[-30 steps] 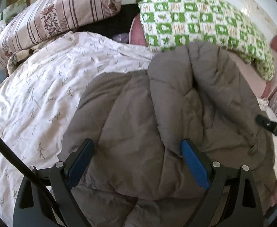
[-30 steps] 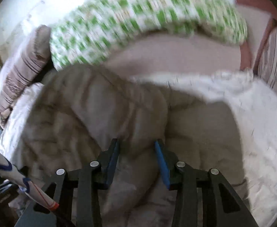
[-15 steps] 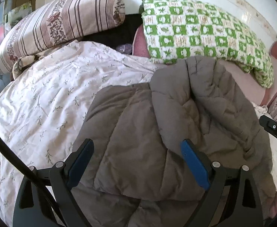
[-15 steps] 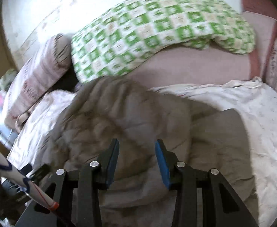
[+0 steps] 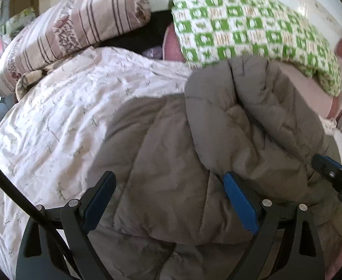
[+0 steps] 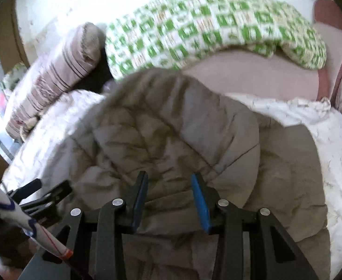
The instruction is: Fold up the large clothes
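Since the earlier frames, the right claw (image 6: 168, 200) has drawn back and risen slightly from the grey quilted jacket (image 5: 194, 163), so that more of the folded-over panel now shows beyond its tips, whereas a second ago a fold of the garment bulged up between its jaws; the left claw (image 5: 168, 200) has barely shifted. Judged from this, one fold is laid and the right claw is withdrawing to seek its next hold. Right claw: jaws part open, padding visible in the gap, pads not seen pressing on it, so nothing appears held. Left claw: jaws spread wide above the jacket, gripping nothing. Jacket lies on the bed's floral white sheet (image 5: 65, 116), towards the near edge, its far end close to the green checked blanket (image 5: 241, 28) at the head of the bed, with the striped pillow (image 5: 77, 30) off towards the far left corner. Condition: puffy, creased, one side panel doubled over the body, leaving a thick rounded ridge; bulk looks likely to spring back unless pressed flat.
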{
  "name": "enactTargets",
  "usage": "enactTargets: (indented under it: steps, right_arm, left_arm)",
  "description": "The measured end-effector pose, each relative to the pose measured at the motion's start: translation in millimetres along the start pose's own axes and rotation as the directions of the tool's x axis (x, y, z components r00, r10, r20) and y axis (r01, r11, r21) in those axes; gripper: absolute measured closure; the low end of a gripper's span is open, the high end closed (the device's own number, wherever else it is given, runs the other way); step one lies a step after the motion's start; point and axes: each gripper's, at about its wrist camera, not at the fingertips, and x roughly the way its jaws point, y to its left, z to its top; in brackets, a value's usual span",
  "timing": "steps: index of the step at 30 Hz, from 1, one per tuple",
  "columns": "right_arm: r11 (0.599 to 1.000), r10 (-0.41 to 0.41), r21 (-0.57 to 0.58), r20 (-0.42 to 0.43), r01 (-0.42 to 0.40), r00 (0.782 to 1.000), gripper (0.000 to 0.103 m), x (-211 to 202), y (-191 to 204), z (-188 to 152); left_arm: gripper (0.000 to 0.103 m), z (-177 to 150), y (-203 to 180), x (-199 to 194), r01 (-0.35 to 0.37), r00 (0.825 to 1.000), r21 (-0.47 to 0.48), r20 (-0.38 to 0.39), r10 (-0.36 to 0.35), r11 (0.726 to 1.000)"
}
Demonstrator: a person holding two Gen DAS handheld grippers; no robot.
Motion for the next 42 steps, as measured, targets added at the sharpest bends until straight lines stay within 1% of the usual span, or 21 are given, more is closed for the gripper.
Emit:
enactTargets:
  steps: [2,3,6,9,10,12,13,15,17,19,22,25,28,31,33,35,37,39,42]
  right_arm:
    - [1.000,0.018,-0.013,-0.002,-0.018,1.000,0.060,-8,5,-6]
    - [0.999,0.021,-0.024,-0.016,-0.022,1.000,0.060,-8,9,-11]
    - [0.999,0.018,-0.042,-0.059,-0.020,0.998,0.060,0,13,-26]
    - [0.999,-0.001,-0.045,-0.097,-0.003,0.995,0.060,14,11,-41]
    - [0.999,0.000,-0.046,-0.107,-0.004,0.994,0.060,16,10,-43]
    - [0.999,0.002,-0.041,-0.105,-0.006,0.995,0.060,11,10,-41]
    - [0.999,0.008,-0.034,-0.097,-0.011,0.995,0.060,7,9,-39]
    - [1.000,0.027,-0.013,-0.059,-0.027,0.998,0.060,-13,6,-34]
    - [1.000,0.022,0.001,-0.027,-0.022,0.999,0.060,-35,2,-35]
    - [0.999,0.036,0.020,-0.017,-0.036,0.999,0.060,-55,-2,-41]
    - [0.999,0.042,0.031,-0.032,-0.041,0.999,0.060,-86,-10,-60]
    - [0.996,0.053,0.068,-0.051,-0.050,0.997,0.060,-117,-20,-89]
    - [0.991,0.066,0.123,-0.065,-0.057,0.996,0.060,-144,-31,-128]
    - [0.992,0.047,0.125,-0.103,-0.034,0.994,0.060,-155,-34,-162]
    - [0.991,0.038,0.130,-0.115,-0.023,0.993,0.060,-163,-35,-179]
    - [0.993,0.022,0.121,-0.104,-0.009,0.994,0.060,-173,-34,-191]
    - [0.995,0.005,0.101,-0.087,0.004,0.996,0.060,-181,-32,-195]
    - [0.997,-0.019,0.078,-0.071,0.024,0.997,0.060,-188,-28,-200]
    - [0.998,-0.012,0.064,-0.070,0.017,0.997,0.060,-193,-26,-208]
  left_arm:
    - [0.009,2,4,-5,0.000,1.000,-0.017,0.023,0.000,1.000]
    - [0.009,3,5,-6,0.006,1.000,-0.023,0.025,-0.005,1.000]
    - [0.009,1,4,0,-0.001,1.000,-0.014,-0.002,0.001,1.000]
    - [0.009,-5,-4,16,-0.014,0.998,0.028,-0.067,0.016,1.000]
    - [0.009,-6,-7,19,-0.019,0.997,0.044,-0.075,0.022,0.999]
    - [0.009,-7,-12,18,-0.032,0.997,0.064,-0.064,0.036,0.997]
    - [0.009,-7,-13,15,-0.022,0.998,0.064,-0.062,0.026,0.998]
    - [0.009,-6,-11,10,-0.006,0.998,0.052,-0.058,0.009,0.999]
    - [0.009,-4,-9,2,-0.004,0.999,0.043,-0.049,0.006,0.999]
    - [0.009,-3,-8,-7,-0.002,0.999,0.040,-0.036,0.003,0.999]
    - [0.009,-2,-7,-28,0.000,1.000,0.040,0.004,0.000,0.999]
    - [0.009,-4,-8,-50,-0.011,0.999,0.050,0.040,0.009,0.999]
    - [0.009,-10,-8,-73,-0.019,0.997,0.063,0.080,0.014,0.998]
    - [0.009,-24,-3,-99,-0.017,0.994,0.080,0.113,0.008,0.997]
    - [0.009,-36,2,-117,-0.006,0.993,0.095,0.120,-0.006,0.995]
    - [0.009,-53,7,-139,-0.005,0.991,0.113,0.130,-0.010,0.994]
    - [0.009,-72,14,-158,0.017,0.990,0.113,0.137,-0.033,0.993]
    - [0.009,-96,20,-172,0.009,0.992,0.106,0.126,-0.023,0.994]
    - [0.009,-134,32,-184,0.012,0.997,0.089,0.074,-0.018,0.996]
